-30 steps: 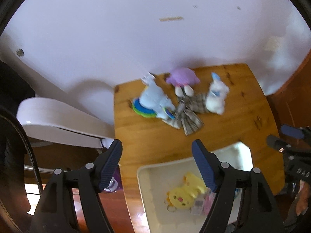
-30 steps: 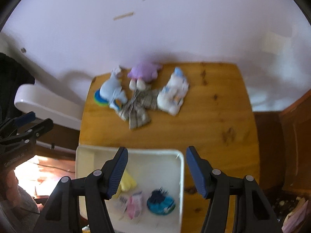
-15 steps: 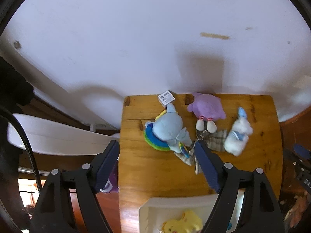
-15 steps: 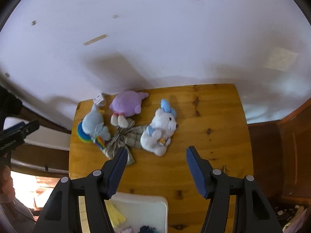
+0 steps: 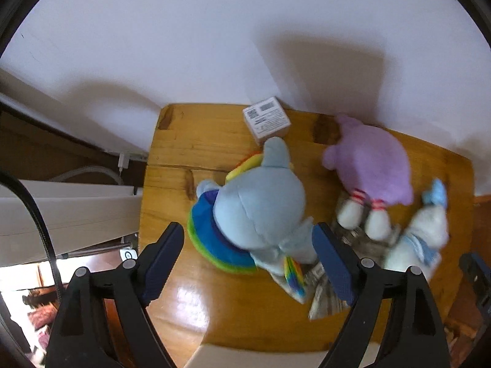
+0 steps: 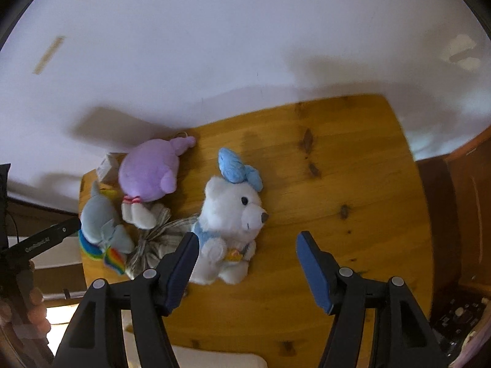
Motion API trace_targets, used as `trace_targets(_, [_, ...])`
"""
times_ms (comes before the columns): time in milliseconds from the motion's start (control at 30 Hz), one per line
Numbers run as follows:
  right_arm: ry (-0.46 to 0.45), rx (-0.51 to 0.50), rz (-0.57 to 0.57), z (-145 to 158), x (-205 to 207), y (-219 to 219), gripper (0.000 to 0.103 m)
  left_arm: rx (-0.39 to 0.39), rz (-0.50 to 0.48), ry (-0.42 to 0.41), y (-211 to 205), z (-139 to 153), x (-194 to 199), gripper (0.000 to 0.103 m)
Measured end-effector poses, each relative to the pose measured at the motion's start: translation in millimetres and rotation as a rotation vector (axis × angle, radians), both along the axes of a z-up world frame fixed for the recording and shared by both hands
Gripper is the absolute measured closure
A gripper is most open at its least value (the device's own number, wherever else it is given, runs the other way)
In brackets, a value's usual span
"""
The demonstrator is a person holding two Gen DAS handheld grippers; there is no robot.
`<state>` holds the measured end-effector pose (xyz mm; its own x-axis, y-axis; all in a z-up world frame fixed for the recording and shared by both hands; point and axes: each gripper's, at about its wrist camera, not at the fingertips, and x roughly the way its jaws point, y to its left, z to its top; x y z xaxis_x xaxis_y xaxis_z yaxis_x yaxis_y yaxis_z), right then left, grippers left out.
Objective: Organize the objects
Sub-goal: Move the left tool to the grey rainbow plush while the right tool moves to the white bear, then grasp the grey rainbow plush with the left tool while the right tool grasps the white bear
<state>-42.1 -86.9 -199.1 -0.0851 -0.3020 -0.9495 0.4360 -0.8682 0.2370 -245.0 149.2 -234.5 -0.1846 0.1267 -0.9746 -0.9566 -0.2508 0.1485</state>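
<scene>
Both claws spread wide, gripping nothing. The left claw (image 5: 248,263) hangs over the blue rainbow-maned pony plush (image 5: 260,208), which lies between its fingers on the worktop (image 5: 172,153). The right claw (image 6: 245,263) frames the white bear plush (image 6: 230,220), closer to its left finger. Risks, as I read it: a plaid fabric bow (image 6: 159,239) is tucked under both toys and the purple plush (image 6: 150,171) ahead, so a lift could drag it along. The small cardboard box (image 5: 266,120) beyond the pony might get nudged against the wall.
</scene>
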Motion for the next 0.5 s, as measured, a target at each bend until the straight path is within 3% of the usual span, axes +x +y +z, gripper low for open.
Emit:
trace_targets(300, [-0.075, 0.025, -0.044, -50, -3, -26, 0.036, 0.024, 0.115, -0.055, 13, -33, -19, 0.005])
trace_targets(500, [-0.076, 0.020, -0.054, -62, -6, -38, 0.027, 0.042, 0.104, -0.029, 16, -44, -10, 0.002])
